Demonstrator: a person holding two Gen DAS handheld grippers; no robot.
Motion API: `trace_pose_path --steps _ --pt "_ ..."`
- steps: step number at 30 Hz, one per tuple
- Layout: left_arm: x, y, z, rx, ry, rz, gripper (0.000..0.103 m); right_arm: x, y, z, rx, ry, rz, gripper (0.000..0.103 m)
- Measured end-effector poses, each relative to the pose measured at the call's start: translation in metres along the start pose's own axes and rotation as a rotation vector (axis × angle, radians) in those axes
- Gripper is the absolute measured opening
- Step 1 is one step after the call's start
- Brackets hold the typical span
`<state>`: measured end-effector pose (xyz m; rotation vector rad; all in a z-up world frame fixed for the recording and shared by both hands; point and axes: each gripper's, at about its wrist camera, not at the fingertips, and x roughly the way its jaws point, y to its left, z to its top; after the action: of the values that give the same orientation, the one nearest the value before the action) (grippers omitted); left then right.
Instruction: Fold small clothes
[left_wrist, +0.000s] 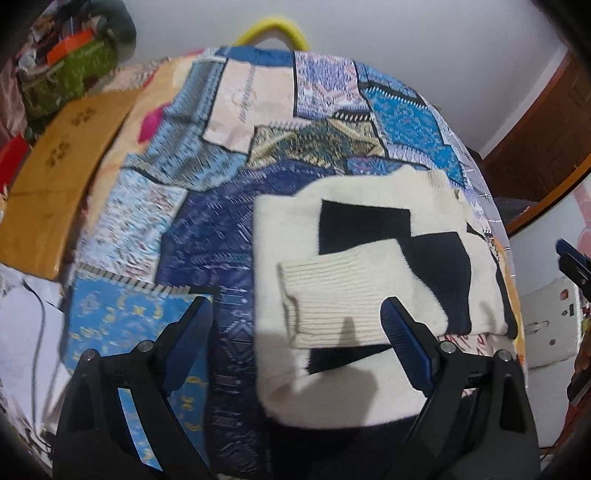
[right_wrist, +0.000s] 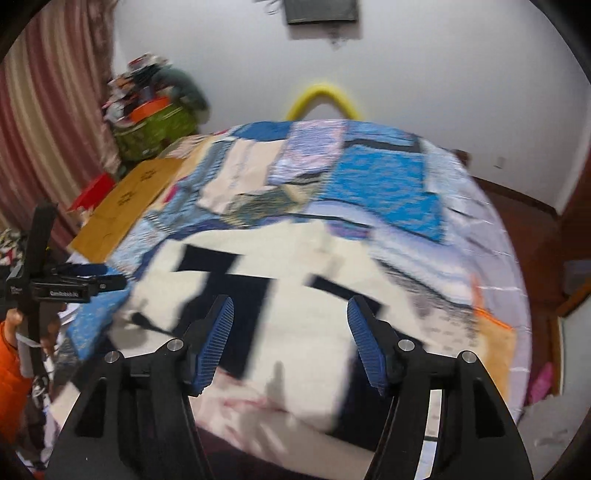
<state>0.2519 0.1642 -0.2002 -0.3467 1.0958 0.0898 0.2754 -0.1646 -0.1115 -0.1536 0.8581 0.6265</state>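
I am holding the left claw (left_wrist: 299, 325) with its fingers wide apart over the cream and black sweater (left_wrist: 373, 258), which is lying folded on the patchwork bedspread (left_wrist: 207, 206) with one ribbed sleeve (left_wrist: 332, 295) laid across it. I am holding the right claw (right_wrist: 291, 325) apart too, gripping nothing, above the same sweater (right_wrist: 303, 332). A cardboard box (left_wrist: 55, 184) is lying at the bed's left edge.
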Motion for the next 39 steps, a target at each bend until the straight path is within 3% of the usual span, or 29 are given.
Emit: trace_pose_path --steps 7,13,16,19,21,22,26,28,32,39 --pt "0.028 0.004 0.004 -0.094 0.092 -0.066 0.077 -0.008 -0.073 -0.029 0.127 0.025 -0.108 0.061" --pt "0.046 0.009 0.002 -0.158 0.153 -0.080 0.065 0.007 -0.114 -0.064 0.228 0.086 -0.128 0.061" --pt "0.049 0.007 0.001 -0.153 0.153 -0.062 0.051 0.018 -0.128 -0.079 0.272 0.113 -0.119 0.061" --pt "0.048 -0.001 0.002 -0.111 0.133 -0.015 0.030 0.030 -0.139 -0.091 0.321 0.140 -0.101 0.061" --pt "0.046 -0.007 0.003 -0.072 0.119 0.019 0.010 0.039 -0.144 -0.097 0.347 0.151 -0.084 0.061" --pt "0.046 -0.010 0.003 -0.055 0.113 0.029 0.006 0.041 -0.145 -0.098 0.358 0.155 -0.078 0.061" --pt "0.035 -0.025 0.005 0.032 0.038 0.112 0.006 0.053 -0.147 -0.104 0.386 0.171 -0.054 0.061" --pt "0.021 -0.034 0.006 0.088 -0.043 0.173 0.005 0.056 -0.145 -0.105 0.383 0.178 -0.047 0.061" --pt "0.005 -0.036 0.009 0.133 -0.121 0.217 0.005 0.062 -0.144 -0.107 0.380 0.186 -0.036 0.061" --pt "0.030 -0.023 0.003 0.129 -0.040 0.213 0.005 0.063 -0.145 -0.109 0.396 0.185 -0.027 0.061"
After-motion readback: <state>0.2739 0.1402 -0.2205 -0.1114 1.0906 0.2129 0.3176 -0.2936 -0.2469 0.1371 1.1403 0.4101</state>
